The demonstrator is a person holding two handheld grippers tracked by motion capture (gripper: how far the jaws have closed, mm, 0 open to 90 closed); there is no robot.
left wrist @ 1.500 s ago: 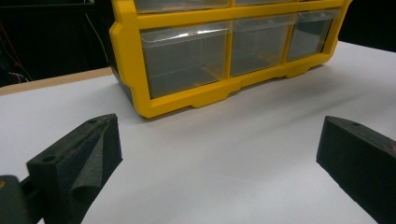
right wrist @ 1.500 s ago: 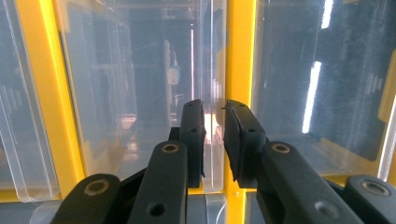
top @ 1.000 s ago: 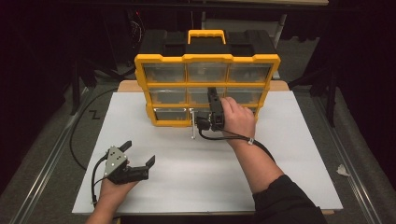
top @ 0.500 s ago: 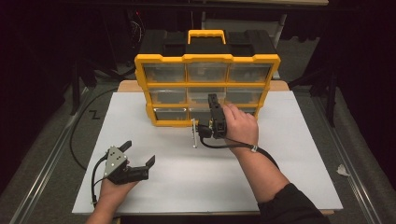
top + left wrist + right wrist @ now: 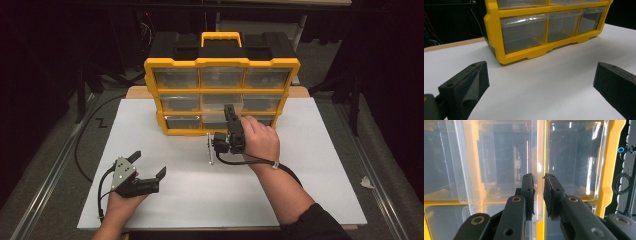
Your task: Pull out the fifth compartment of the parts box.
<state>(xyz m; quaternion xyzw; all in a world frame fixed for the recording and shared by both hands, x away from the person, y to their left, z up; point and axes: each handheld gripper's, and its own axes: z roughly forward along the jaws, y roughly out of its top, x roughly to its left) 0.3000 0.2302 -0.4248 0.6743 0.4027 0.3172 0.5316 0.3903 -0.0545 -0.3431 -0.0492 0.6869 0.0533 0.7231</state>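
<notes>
Right gripper (image 5: 231, 116) at frame centre in the high view, jaws nearly together and clamped on the clear front wall of a drawer (image 5: 506, 165). Right gripper view: the two black jaws pinch that wall's thin clear edge, close by a yellow divider of the organizer frame. Drawer sits in the middle of the bottom row of a yellow parts organizer (image 5: 222, 62). Organizer stands upright at the far middle of the white tabletop (image 5: 320, 165), three rows of three clear drawers, black top, yellow carry handle (image 5: 221, 37).

A thin metal bar (image 5: 210, 149) hangs down from the right gripper over the tabletop, just in front of the organizer; what it is, cannot tell.

Left gripper (image 5: 148, 170) rests low at lower left of the high view, well apart from the organizer, jaws wide apart and holding nothing. Left gripper view: both jaws spread over bare white tabletop, organizer's lower corner ahead in the upper half of the frame.
</notes>
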